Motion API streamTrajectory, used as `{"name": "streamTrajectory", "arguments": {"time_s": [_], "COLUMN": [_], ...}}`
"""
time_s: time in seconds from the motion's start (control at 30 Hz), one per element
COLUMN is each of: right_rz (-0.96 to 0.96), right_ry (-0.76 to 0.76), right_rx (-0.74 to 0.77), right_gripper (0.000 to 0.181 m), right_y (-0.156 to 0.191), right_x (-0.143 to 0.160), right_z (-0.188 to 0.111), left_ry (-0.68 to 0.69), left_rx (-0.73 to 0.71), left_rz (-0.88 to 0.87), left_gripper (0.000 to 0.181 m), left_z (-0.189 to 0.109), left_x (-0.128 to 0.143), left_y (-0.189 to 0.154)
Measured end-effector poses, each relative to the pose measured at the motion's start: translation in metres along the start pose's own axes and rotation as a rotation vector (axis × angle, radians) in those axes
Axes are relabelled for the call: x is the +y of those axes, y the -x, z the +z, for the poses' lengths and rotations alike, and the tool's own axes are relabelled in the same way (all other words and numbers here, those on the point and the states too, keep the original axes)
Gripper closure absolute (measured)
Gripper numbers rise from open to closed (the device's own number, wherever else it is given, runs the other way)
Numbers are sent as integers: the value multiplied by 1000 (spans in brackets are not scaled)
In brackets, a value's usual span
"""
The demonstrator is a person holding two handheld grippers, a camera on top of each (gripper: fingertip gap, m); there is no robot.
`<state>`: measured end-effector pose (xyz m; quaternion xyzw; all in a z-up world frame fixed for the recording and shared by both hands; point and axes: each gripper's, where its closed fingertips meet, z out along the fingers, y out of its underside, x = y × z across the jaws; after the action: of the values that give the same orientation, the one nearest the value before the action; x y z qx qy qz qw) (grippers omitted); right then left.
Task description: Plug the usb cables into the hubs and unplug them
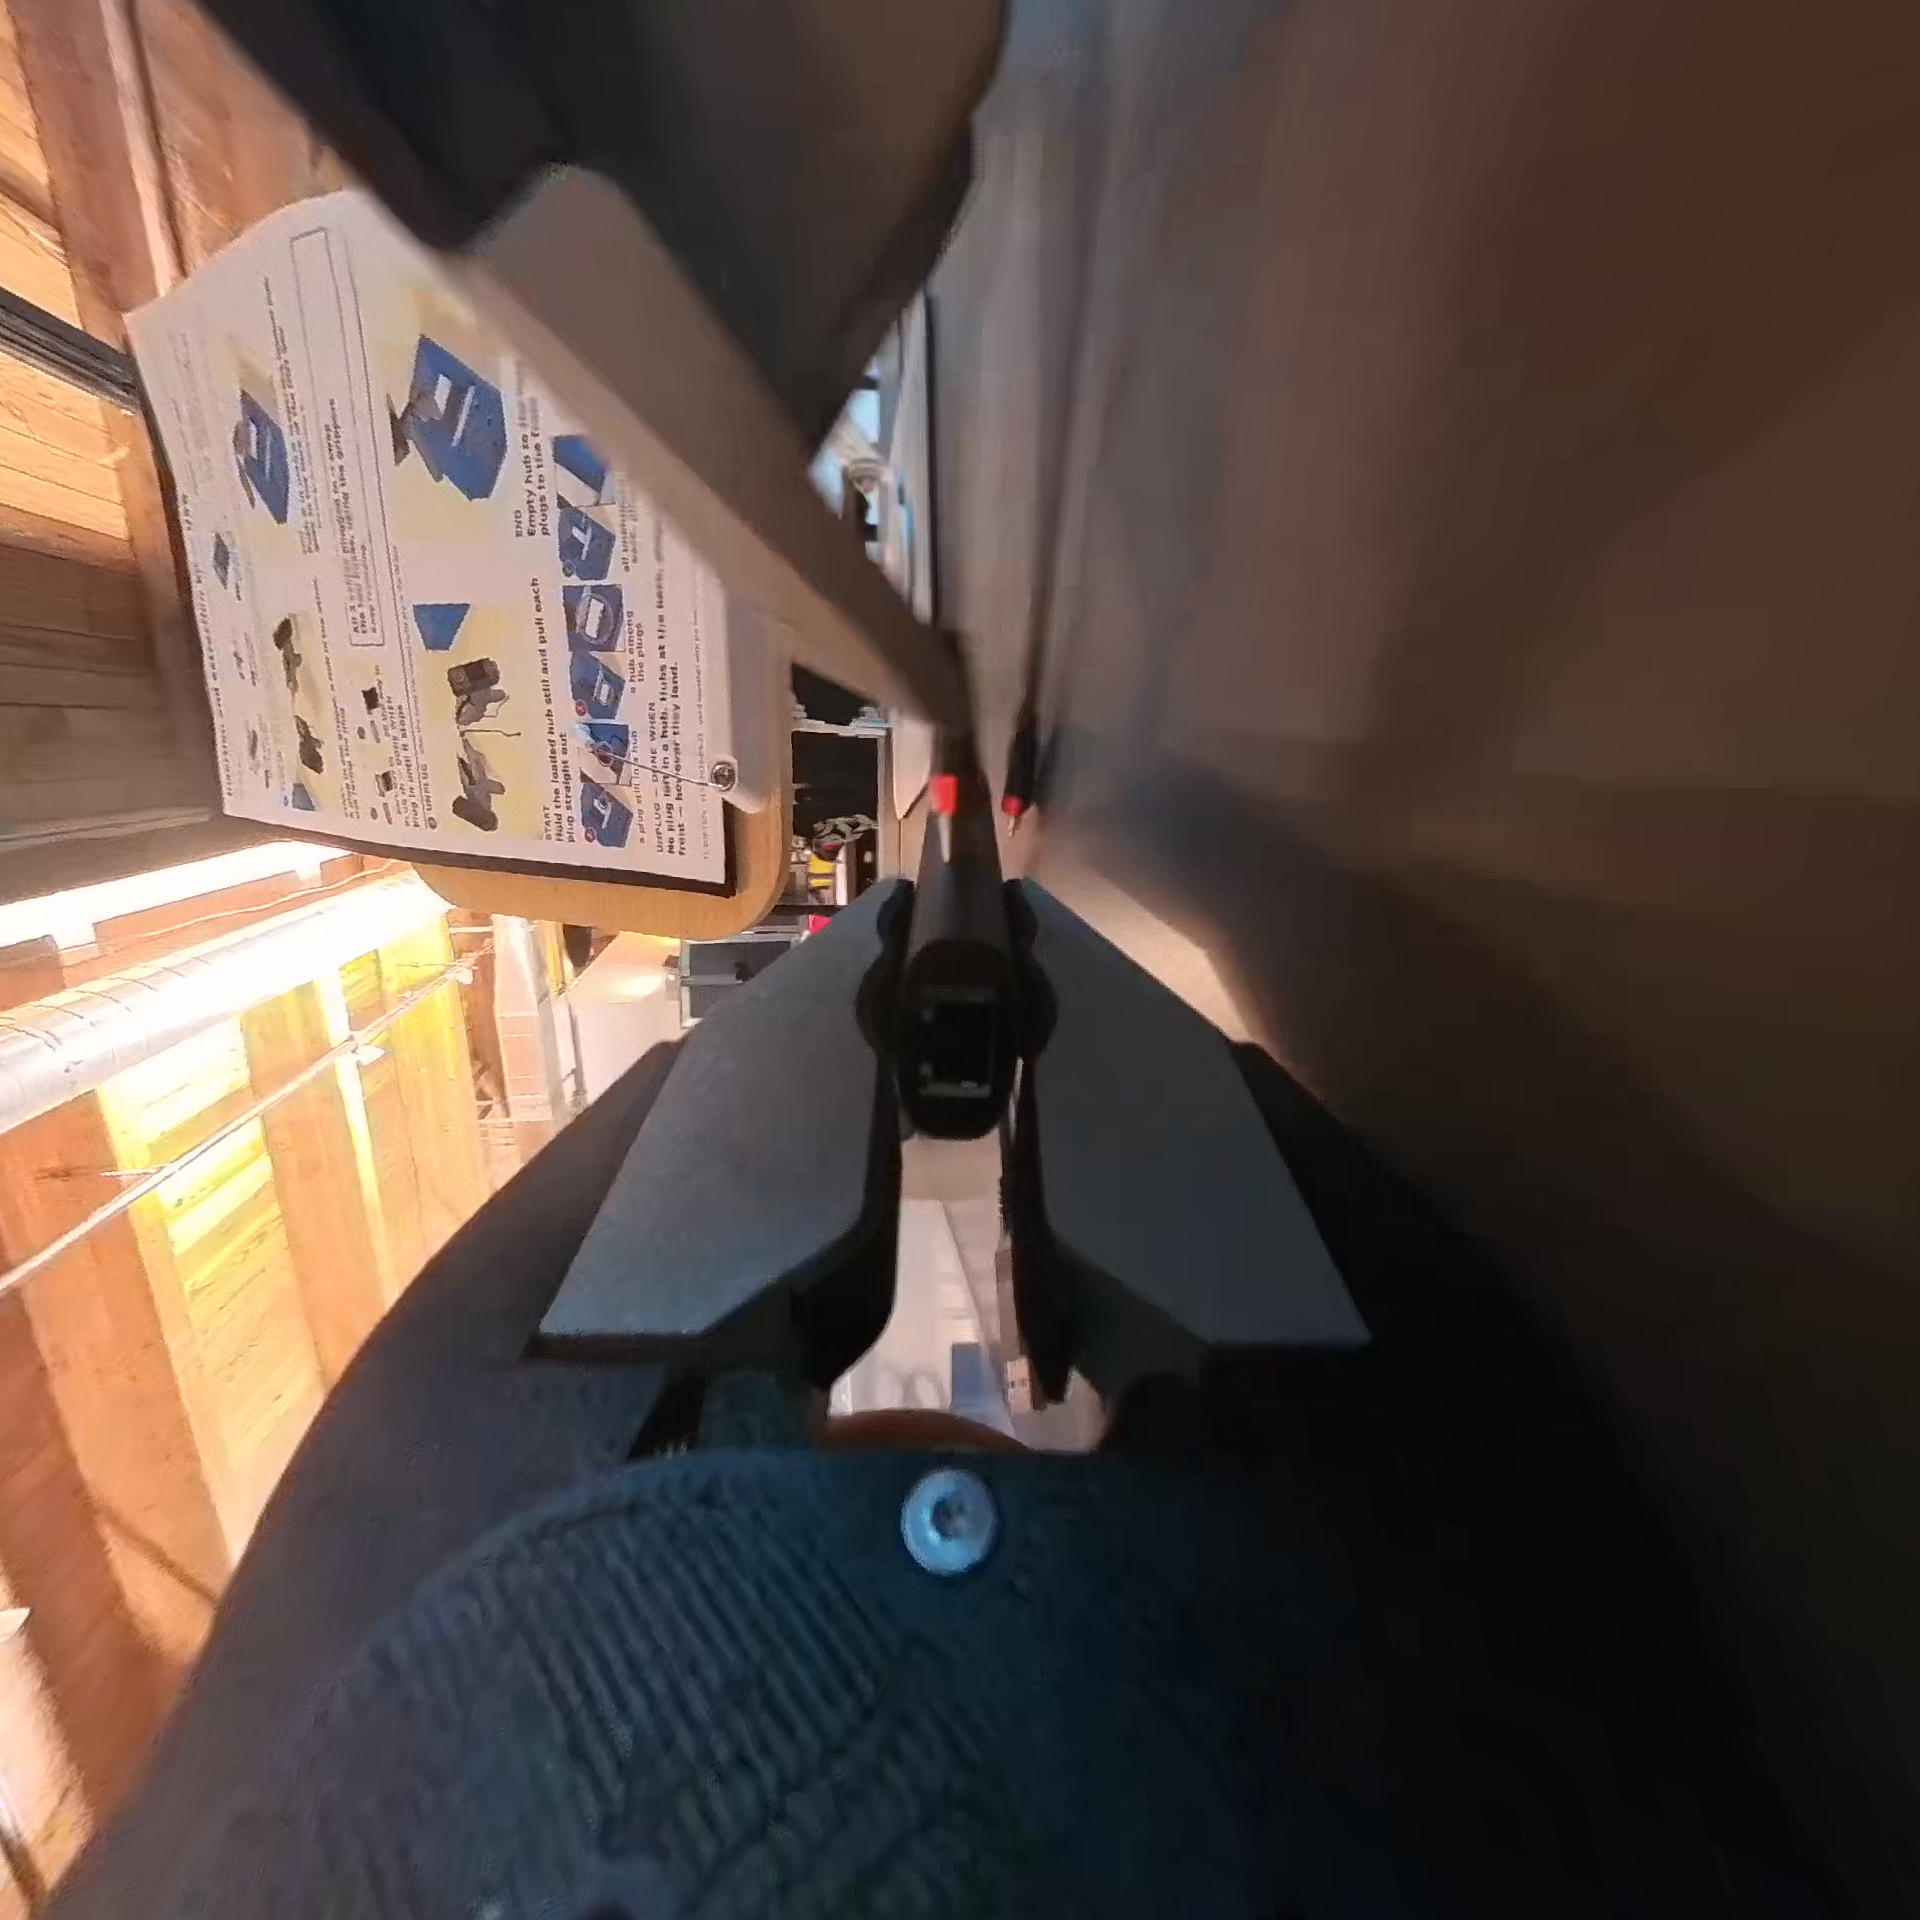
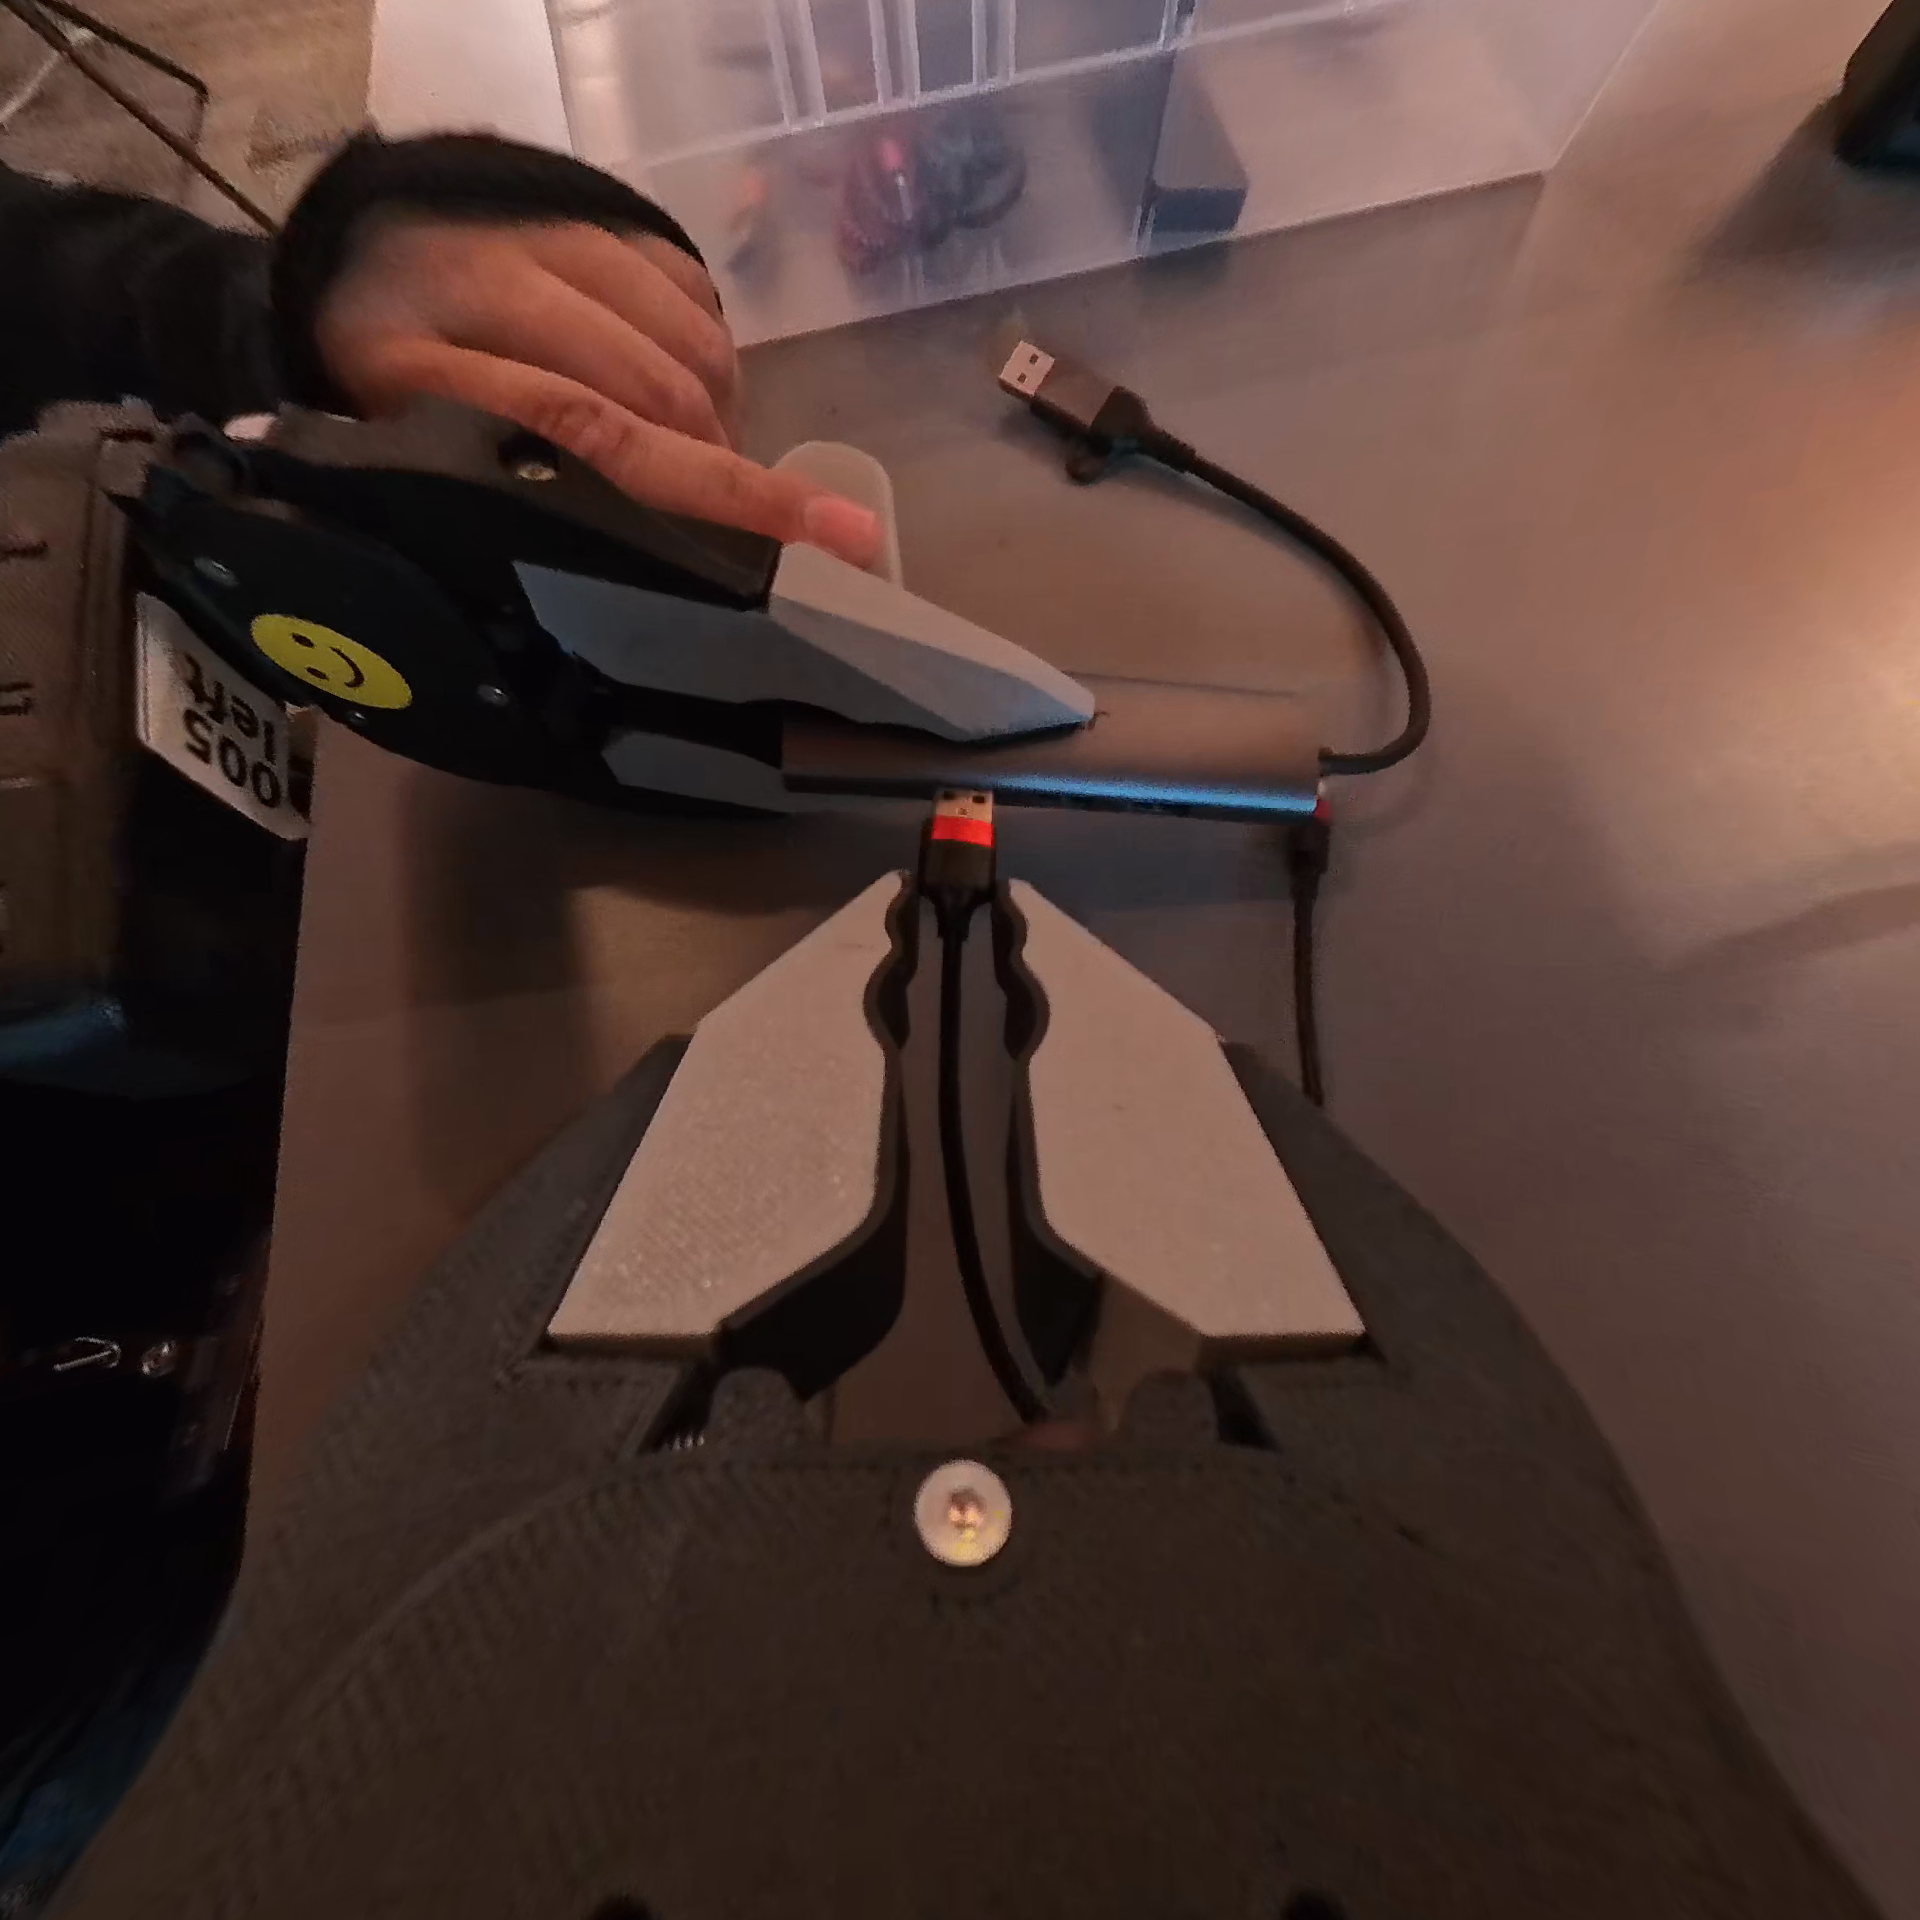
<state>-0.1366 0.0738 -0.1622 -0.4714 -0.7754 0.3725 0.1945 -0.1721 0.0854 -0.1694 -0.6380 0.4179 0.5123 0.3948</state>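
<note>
The left gripper is clamped on one end of the hub, holding it above the table. The right gripper is closed on a red-collared plug, whose tip is just at the hub's side, near the left gripper. The hub's own lead curls beyond the hub, its connector lying on the table.

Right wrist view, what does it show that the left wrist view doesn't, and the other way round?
Only the right wrist view shows the hub's own cable with its loose plug on the table, the clear organizer box, and the left gripper from outside. Only the left wrist view shows the instruction sheet on a board and the hub's end face. Both show the hub clamped in the left gripper and the red-collared USB plug held in the right gripper, close to the hub's side.
</note>
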Motion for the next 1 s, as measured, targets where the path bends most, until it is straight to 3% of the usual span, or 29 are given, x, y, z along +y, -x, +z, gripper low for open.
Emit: {"name": "streamTrajectory", "arguments": {"time_s": [0.77,1.0], "right_rz": [61,47], "right_ry": [-104,-58], "right_rx": [80,96], "right_gripper": [171,171], "right_y": [-2,0], "right_x": [-11,-3], "right_z": [9,18], "left_ry": [85,105], "left_rx": [99,95], "left_rz": [-174,-179], "left_gripper": [168,168], "left_z": [2,2], "left_x": [12,14], "left_y": [-8,-7]}}
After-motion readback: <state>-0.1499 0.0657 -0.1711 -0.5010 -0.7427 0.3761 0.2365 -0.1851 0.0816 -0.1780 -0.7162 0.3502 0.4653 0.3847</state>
